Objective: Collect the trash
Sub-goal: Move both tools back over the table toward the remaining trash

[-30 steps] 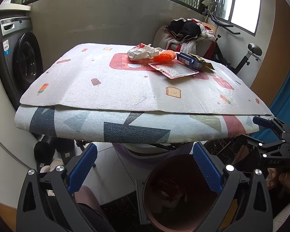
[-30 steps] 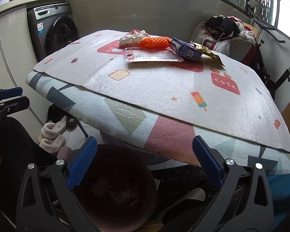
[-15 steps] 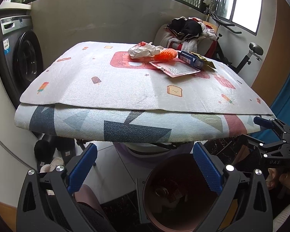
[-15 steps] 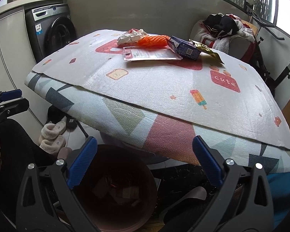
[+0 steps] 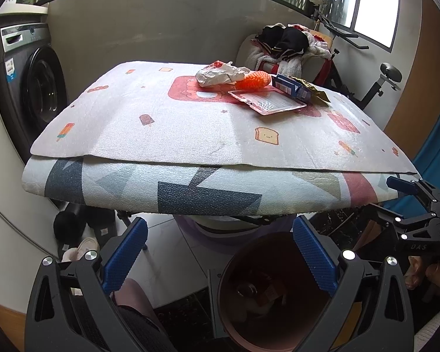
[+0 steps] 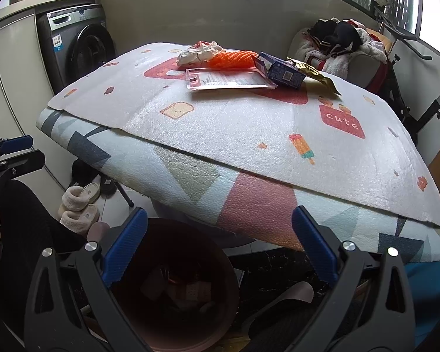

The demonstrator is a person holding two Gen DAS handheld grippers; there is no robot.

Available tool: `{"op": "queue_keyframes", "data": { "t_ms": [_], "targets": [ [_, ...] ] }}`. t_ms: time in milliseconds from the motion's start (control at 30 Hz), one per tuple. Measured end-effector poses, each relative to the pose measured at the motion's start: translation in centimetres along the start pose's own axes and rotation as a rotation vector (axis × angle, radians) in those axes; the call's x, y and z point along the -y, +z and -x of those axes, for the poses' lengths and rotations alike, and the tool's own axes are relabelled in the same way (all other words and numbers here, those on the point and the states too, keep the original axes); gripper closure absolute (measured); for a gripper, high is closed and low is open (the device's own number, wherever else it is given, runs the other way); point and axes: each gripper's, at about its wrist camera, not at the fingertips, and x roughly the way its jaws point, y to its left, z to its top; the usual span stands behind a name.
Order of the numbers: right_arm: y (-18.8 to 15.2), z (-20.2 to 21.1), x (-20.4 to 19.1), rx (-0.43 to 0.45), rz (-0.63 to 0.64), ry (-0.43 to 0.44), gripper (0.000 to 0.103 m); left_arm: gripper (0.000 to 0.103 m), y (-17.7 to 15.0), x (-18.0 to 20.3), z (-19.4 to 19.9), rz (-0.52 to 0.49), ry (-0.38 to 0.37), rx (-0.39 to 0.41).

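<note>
While both grippers hang low over the bin (image 5: pixel 267 290), none of the trash on the desk (image 5: pixel 190 135) is in hand. The left gripper (image 5: pixel 220 255) has its jaws spread wide with nothing between them, and the right gripper (image 6: pixel 218 252) is spread and empty too.

All of the litter sits in one cluster at the far side of the desk, well apart from both grippers. The crumpled white wrapper (image 5: pixel 220 74) looks light and soft; it should crush under the pads, so a pinch on one of its raised folds seems enough. The orange mesh sleeve (image 5: pixel 253 79) just beside it looks springy and very light, easy to take anywhere along its body. The flat pink blister card (image 5: pixel 271 101) is the awkward one: stiff, thin, probably slick, and lying flat on the foam mat, so its raised near edge or a corner seems the best place to take hold. The blue carton (image 5: pixel 292 88) rests against the card's far edge, apparently open and hollow, so a grip across its narrow sides should hold without crushing much. The gold foil wrapper (image 6: pixel 315 76) beyond it looks flimsy and slippery; its crinkled middle seems safest.
</note>
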Motion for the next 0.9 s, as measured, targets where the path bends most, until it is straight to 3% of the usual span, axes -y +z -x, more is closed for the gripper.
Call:
{"op": "queue_keyframes", "data": {
  "t_ms": [333,600,767,900],
  "targets": [
    [2.5,-0.4,3.7,0.001,-0.091,0.050,0.006,0.006,1.3,-1.0,-0.3,0.045,0.003,-0.017],
    [8.5,-2.4,8.6,0.019,-0.040,-0.024,0.006,0.006,4.6,-1.8,-1.4,0.069,-0.009,0.011],
    [12.9,-5.8,10.8,0.003,-0.063,0.011,0.006,0.006,7.1,-2.5,-3.1,0.086,-0.008,0.019],
    [16.8,-9.9,11.2,-0.037,0.004,0.007,0.006,0.006,8.8,-3.1,-4.4,0.102,-0.012,0.030]
  ]
}}
